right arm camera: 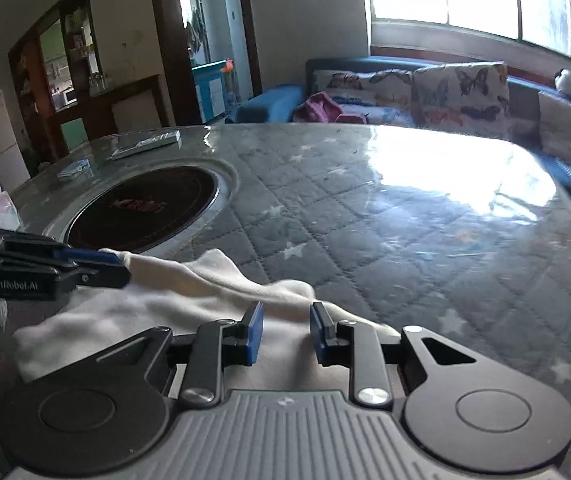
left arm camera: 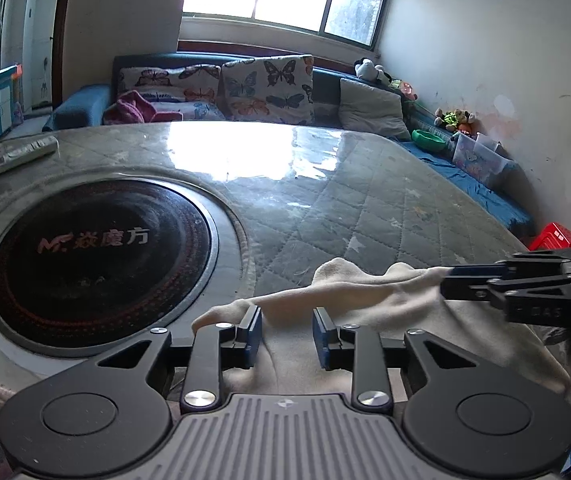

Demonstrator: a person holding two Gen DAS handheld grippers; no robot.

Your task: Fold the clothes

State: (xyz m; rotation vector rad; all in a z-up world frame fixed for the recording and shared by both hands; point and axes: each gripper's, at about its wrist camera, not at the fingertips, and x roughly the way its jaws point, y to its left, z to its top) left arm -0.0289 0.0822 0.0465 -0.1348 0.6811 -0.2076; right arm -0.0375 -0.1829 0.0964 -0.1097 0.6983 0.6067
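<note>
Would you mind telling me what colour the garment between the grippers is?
The garment is cream-white, plain, clearest in the left wrist view.

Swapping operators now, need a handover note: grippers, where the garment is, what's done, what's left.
Left gripper: jaws open, astride the cream garment at the table's near edge; no grip.
Right gripper: open too, over the same cloth to the left gripper's right; no grip.
Garment lies rumpled on the quilted table cover, just beside the inset cooktop.
Done: no neat fold visible.
Left: pinch an edge with each gripper, spread it flat, then fold. A remote sits far left, probably clear.
</note>
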